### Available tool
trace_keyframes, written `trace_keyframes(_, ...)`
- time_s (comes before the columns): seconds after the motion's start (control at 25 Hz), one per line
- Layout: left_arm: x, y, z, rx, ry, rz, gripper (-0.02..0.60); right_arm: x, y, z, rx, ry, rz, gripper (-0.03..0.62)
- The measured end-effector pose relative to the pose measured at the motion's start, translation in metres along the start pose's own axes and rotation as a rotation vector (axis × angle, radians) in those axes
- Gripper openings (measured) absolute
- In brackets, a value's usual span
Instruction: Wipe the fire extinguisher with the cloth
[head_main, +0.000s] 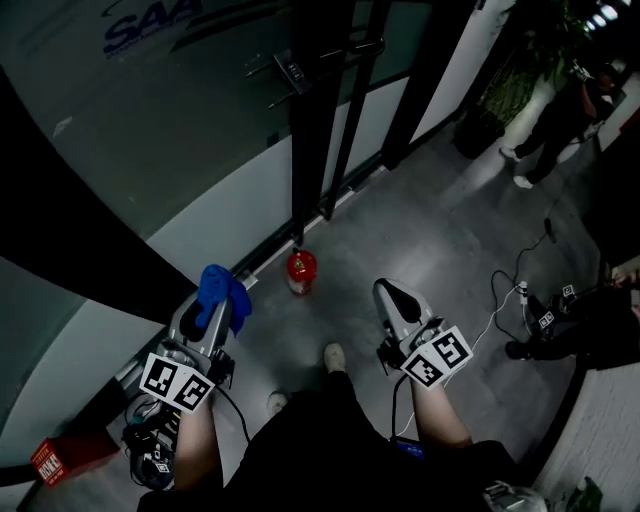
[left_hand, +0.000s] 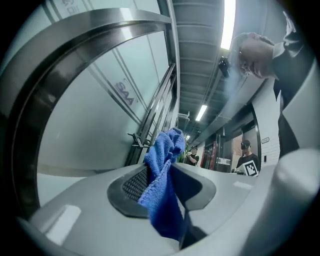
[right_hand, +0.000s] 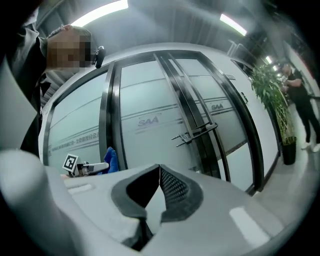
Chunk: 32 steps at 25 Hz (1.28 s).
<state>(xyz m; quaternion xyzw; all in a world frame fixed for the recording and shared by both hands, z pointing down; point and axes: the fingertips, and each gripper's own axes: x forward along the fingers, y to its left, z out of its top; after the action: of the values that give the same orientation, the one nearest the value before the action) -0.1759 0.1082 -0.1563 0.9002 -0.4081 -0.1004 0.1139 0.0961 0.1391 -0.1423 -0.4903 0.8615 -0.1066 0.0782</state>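
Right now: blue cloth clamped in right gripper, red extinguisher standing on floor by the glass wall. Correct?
No: the blue cloth is clamped in the left gripper, not the right; the left gripper view shows it between the jaws. The right gripper is shut, empty. The red extinguisher does stand on the floor by the glass wall.

Cloth (left_hand: 162, 185): blue terry fabric, fuzzy, matt.
Left gripper (left_hand: 166, 159) shell: smooth grey plastic, matt.
Right gripper (right_hand: 159, 169) shell: same plastic, faint sheen.
Pads (right_hand: 173, 187): black, rubbery-looking, finely ribbed.
Extinguisher (head_main: 301, 271), ahead of both grippers: red, glossy.
Floor (head_main: 440, 250): grey, smooth, dull sheen.
Wall (head_main: 150, 130) ahead: frosted glass.
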Motion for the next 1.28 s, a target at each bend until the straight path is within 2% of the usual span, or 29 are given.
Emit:
trace_keyframes(0.2, -0.053, -0.009, -0.001, 0.007, 0.044, -0.056, 0.127, -0.031, 0.067, -0.014, 0.006, -0.011, -0.048, 0.005)
trace_keyframes(0.36, -0.073, -0.016, 0.003, 0.005, 0.035, -0.074, 0.127, -0.057, 0.085, -0.004, -0.024, -0.052, -0.094, 0.005)
trace_keyframes(0.68, -0.068, -0.057, 0.005, 0.042, -0.018, 0.0, 0.127, -0.108, 0.063, 0.033, -0.112, -0.098, -0.126, 0.005)
trace_keyframes(0.8, -0.057, -0.074, 0.0, 0.025, -0.016, -0.009, 0.127, -0.123, 0.043, 0.039, -0.113, -0.103, -0.14, 0.005)
trace_keyframes(0.92, -0.052, -0.089, -0.002, 0.042, -0.014, -0.01, 0.127, -0.131, 0.023, 0.042, -0.098, -0.113, -0.15, 0.005)
trace_keyframes(1.28, -0.068, -0.078, -0.007, 0.088, -0.006, 0.089, 0.127, -0.115, 0.026, 0.029, -0.11, -0.078, -0.094, 0.003)
